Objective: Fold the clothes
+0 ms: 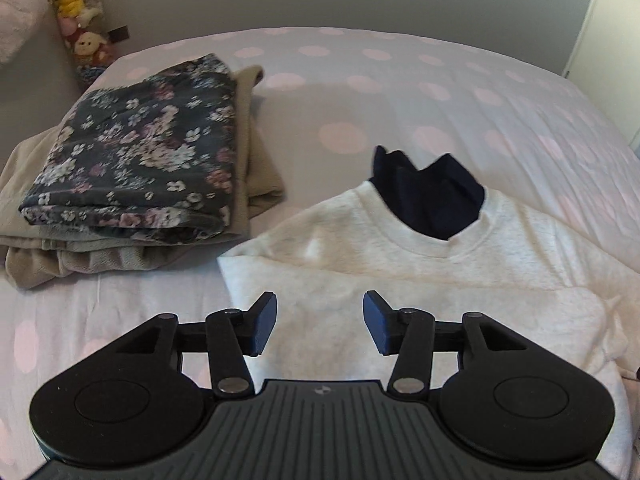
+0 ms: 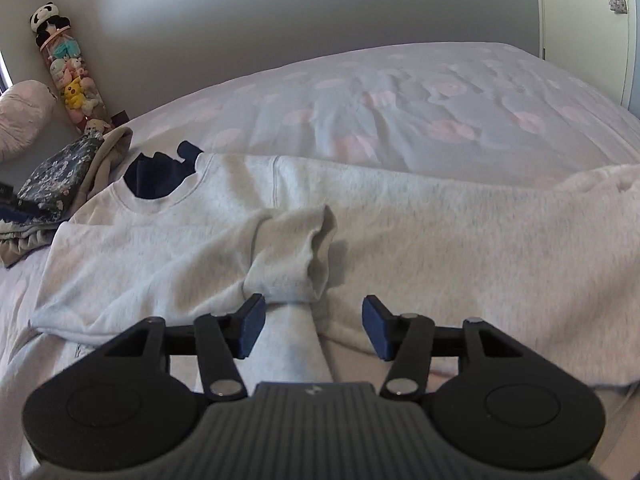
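Right gripper point(image 2: 314, 328), jaws spread and pinching nothing, is being held nearest the folded-in sleeve point(image 2: 288, 248) of the sweatshirt point(image 2: 160, 248), whose long axis is lying across the bed's point(image 2: 440, 92) near edge.

Both wrist views look down, close over the same sweatshirt point(image 1: 400, 280).

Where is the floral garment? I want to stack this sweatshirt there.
In the left wrist view, the floral garment lies folded atop beige clothes, left of the sweatshirt.
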Tool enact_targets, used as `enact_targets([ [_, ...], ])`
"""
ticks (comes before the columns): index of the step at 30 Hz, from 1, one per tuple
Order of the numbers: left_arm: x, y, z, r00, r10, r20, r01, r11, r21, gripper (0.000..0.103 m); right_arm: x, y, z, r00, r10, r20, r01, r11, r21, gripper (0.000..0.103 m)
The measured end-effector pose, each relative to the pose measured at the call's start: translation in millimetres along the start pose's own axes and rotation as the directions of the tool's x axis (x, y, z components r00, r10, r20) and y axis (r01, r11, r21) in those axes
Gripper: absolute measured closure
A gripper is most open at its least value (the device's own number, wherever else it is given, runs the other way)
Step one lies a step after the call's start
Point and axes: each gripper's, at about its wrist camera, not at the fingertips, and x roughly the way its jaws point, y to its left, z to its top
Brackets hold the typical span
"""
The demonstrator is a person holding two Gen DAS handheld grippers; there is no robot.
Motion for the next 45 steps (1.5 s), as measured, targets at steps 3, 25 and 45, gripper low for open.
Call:
enact_targets([
  [3, 20.5, 24.2, -6.0, 1.000, 0.018, -0.001, -0.018, 1.000, -0.025, 0.057, 17.2, -5.9, 21.0, 1.000, 0.005, -0.007, -0.005, 1.000, 0.008, 0.043],
  [25, 75.3, 62.3, -8.9, 0.999, -0.013, 0.051, 0.021, 0.987, -0.162, 0.099, 70.1, 4.9, 44.1, 0.988, 0.143, -0.054, -0.139, 0.988, 0.072, 0.096],
  [45, 64.9, 114.4, -20.0, 0.996, 0.005, 0.094, 0.006, 0.993, -0.117, 0.083, 123.6, 37.2, 64.7, 0.992, 0.114, -0.049, -0.115, 0.993, -0.019, 0.089],
])
